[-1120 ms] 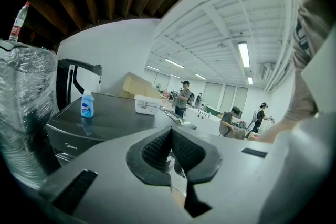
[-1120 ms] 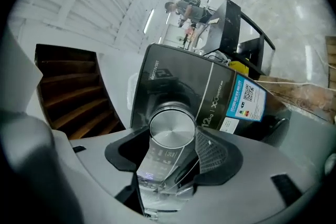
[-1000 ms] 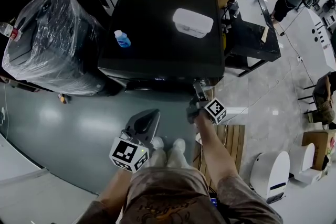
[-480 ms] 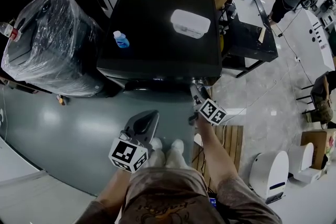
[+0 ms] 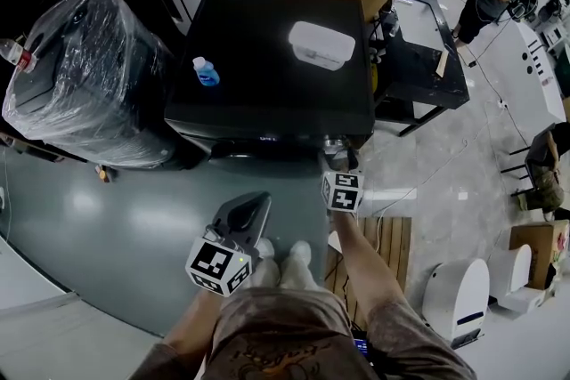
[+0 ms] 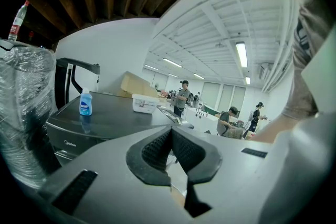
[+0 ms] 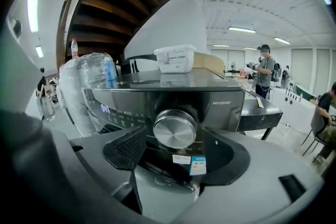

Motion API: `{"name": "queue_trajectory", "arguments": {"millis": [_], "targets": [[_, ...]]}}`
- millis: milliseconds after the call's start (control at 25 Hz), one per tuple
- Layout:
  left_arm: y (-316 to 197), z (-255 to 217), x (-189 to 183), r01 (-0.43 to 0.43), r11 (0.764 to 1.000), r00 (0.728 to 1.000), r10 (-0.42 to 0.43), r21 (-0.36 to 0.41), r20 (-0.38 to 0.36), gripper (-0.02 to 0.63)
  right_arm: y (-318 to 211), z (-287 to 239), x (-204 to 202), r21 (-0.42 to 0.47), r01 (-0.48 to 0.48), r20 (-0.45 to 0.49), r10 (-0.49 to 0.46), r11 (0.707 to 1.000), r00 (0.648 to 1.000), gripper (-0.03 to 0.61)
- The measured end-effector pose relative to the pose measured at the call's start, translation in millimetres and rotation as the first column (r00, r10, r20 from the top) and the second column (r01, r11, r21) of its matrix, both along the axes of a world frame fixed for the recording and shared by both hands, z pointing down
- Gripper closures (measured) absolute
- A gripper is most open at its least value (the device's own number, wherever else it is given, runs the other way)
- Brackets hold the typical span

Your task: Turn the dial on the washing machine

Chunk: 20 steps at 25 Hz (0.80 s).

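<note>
Right gripper (image 7: 168, 152) is wide open, with the dial (image 7: 175, 128) sitting between the jaws. Neither pad touches it and there's a gap on both sides, so it has hold of nothing. Left gripper (image 6: 171, 141) has its jaws closed together on nothing.

Dial location: front panel of the washing machine (image 5: 267, 93), toward the panel's right end, just above two small labels (image 7: 190, 162). It's a round brushed-metal knob, and part of the panel display to its left is lit.

Progress, my read:
- Approach and alignment look done. The jaws are centred on the knob and square to the panel.
- No grip at this moment, and nothing on the dial shows a pointer position, so I can't tell whether any turn has been made.
- If not: close on the knob rim, rotate the wrist, let go.

Pose:
- Right forearm reaches straight forward from the body to the machine's front right corner, with the gripper level with the dial and pointing into the panel.
- Left gripper is parked low and close to the body, above the floor and well apart from the machine. It is angled up so its camera looks across the machine top, past the blue bottle (image 6: 85, 104) and white box (image 6: 145, 103). It's idle.
</note>
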State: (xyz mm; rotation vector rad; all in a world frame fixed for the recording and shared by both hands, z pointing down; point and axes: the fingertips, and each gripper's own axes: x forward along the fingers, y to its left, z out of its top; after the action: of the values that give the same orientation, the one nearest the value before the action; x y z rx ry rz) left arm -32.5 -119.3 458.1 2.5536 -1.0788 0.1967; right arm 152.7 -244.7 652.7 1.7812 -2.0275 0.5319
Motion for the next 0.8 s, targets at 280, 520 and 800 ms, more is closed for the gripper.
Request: {"name": "queue_trajectory", "arguments": {"millis": [280,520,800], "targets": [[-2.3,0.1,-6.6,0.012,1.000,1.000,-0.012,-0.001,0.002,0.621,-3.5,7.1,2.6,-0.035,-0.010,-0.065,0.008,0.999,0.998,0.284],[-4.5,0.2,-9.3,0.019,1.000,1.000,-0.019,-0.004,-0.001,0.621,-6.2,2.7,0.8,-0.028,-0.009,-0.071,0.007,1.000,0.997,0.316],[-4.5,1.5,-5.5,0.013,1.000,1.000,-0.013,-0.005,-0.001,0.621,-5.4,3.5,2.4,-0.033,-0.037,0.006,0.037,0.999,0.999,0.319]]}}
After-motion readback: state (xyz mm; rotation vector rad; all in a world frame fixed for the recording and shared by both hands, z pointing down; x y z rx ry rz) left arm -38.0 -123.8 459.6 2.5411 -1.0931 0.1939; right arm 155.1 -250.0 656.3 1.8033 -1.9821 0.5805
